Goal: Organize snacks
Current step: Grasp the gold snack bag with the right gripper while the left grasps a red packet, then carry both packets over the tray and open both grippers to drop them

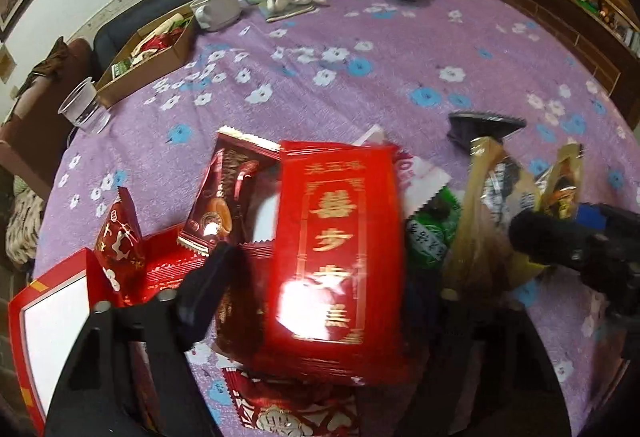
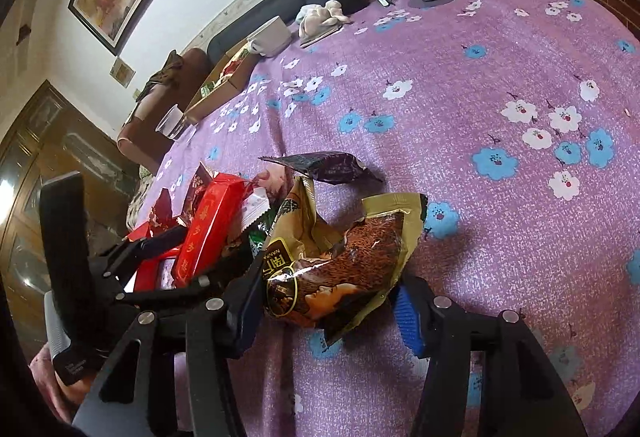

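Right in the middle of the left wrist view, a long red snack packet [image 1: 340, 249] with gold characters stands up between the fingers of the left gripper [image 1: 320, 301]. Its left finger [image 1: 208, 277] touches the packet's left edge; the right finger is dark and blurred behind the packet, so the grip looks closed on it, but I cannot be fully sure. In the right wrist view the same red packet [image 2: 206, 233] is lifted and tilted above the other snacks.

Around it a pile of snacks lies on the purple flowered tablecloth [image 1: 360, 69]: a brown packet [image 1: 224, 197], a small red triangular packet [image 1: 118, 237], a green packet [image 1: 432, 233] and a dark packet [image 1: 480, 127]. A red tray with a white inside [image 1: 24, 321] sits at the lower left, just beside the pile.

The right gripper [image 2: 332, 297] is wide open around a gold and brown snack bag [image 2: 344, 257]. The left finger [image 2: 248, 297] touches the bag, while the blue pad of the right finger [image 2: 408, 317] is just beside its edge. The bag lies crumpled on the cloth.

Farther away, at the table's far left edge, a cardboard box [image 1: 152, 65] holds more snacks, with a clear plastic cup [image 1: 84, 107] near it and a white bowl [image 1: 218, 9] behind.
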The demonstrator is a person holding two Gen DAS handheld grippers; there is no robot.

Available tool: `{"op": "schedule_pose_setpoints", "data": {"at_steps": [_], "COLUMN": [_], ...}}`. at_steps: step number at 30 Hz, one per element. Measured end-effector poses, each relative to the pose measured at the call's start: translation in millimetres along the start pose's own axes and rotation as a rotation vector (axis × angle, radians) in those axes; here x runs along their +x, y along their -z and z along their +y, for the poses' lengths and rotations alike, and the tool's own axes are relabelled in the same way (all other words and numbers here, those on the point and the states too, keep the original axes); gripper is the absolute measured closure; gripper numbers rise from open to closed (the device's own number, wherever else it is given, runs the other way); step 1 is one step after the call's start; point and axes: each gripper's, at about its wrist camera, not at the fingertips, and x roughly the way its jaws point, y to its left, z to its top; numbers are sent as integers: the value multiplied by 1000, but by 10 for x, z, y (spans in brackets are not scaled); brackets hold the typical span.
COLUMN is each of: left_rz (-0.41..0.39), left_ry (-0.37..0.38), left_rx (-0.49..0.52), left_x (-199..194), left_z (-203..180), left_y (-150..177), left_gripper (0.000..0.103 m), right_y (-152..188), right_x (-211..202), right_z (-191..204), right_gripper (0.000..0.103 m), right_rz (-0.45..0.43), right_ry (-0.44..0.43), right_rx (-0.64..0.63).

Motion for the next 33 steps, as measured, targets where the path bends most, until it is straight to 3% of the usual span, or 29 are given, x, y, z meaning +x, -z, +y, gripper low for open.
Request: {"op": "schedule_pose_setpoints", "data": {"at_steps": [3, 5, 12, 14, 21, 25, 33], "left_rz": [-44, -60, -142, -157, -163, -177, -306], "left_ry": [31, 22, 34, 24, 120, 131, 31], "left_rx": [1, -4, -36, -49, -158, -192, -185], "left_x": [-113, -163, -378, -438, -472, -562, -1116], "left_z": [-21, -11, 118, 188, 520, 618, 732], "left_y": [9, 9, 89, 126, 323, 443, 674], "left_gripper": [54, 56, 92, 93, 93, 93, 93], "right_y": [-3, -6, 24, 28, 63, 105, 269], "right_x": [-3, 0, -15, -17, -91, -145, -243], "right_z": [3, 5, 19, 18, 89, 138, 414], "right_gripper": [45, 45, 45, 45, 46, 46, 46], "right_rz": [-4, -7, -13, -11, -46, -66, -89], "right_ry": [0, 2, -5, -25, -99, -187, -259], "right_rx": [2, 1, -4, 1, -17, -8, -28]}}
